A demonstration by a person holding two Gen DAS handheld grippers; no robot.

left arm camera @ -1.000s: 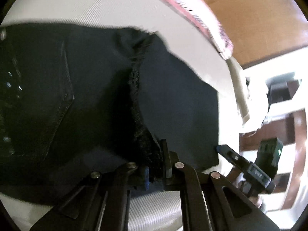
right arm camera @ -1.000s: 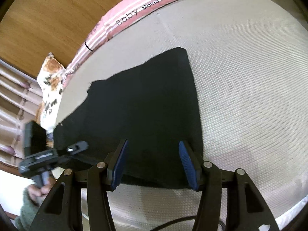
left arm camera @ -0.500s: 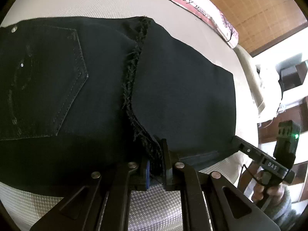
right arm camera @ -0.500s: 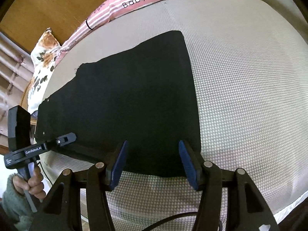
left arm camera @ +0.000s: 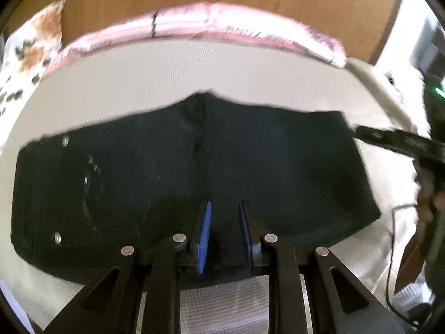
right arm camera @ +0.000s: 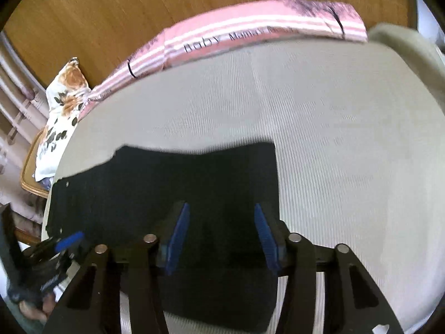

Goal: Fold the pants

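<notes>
The black pants [left arm camera: 194, 181] lie folded flat across the white mattress [left arm camera: 194, 69], the riveted pocket end to the left. My left gripper [left arm camera: 225, 208] hovers over their near edge. Its jaws are opening, and the blue pads [left arm camera: 204, 233] stand a little apart with only frayed dark cloth below them, nothing pinched. In the right wrist view the same pants [right arm camera: 167, 189] fill the lower left. My right gripper [right arm camera: 221, 208] hangs above their right end; its jaws are closing but still stand wide, and the pads press on nothing. The other gripper shows at the edge of each view: the right gripper [left arm camera: 389, 139] and the left gripper [right arm camera: 66, 239].
A pink striped blanket roll [right arm camera: 250, 36] runs along the far side of the mattress against a wooden headboard [right arm camera: 111, 14]. A floral pillow [right arm camera: 61, 105] sits at the far left corner. Bare mattress [right arm camera: 347, 167] stretches to the right of the pants.
The left jaws, earlier shut on the frayed hem, have parted and let it go. Both grippers have drawn back and lifted, bringing the headboard into view. The right jaws have narrowed slightly.
</notes>
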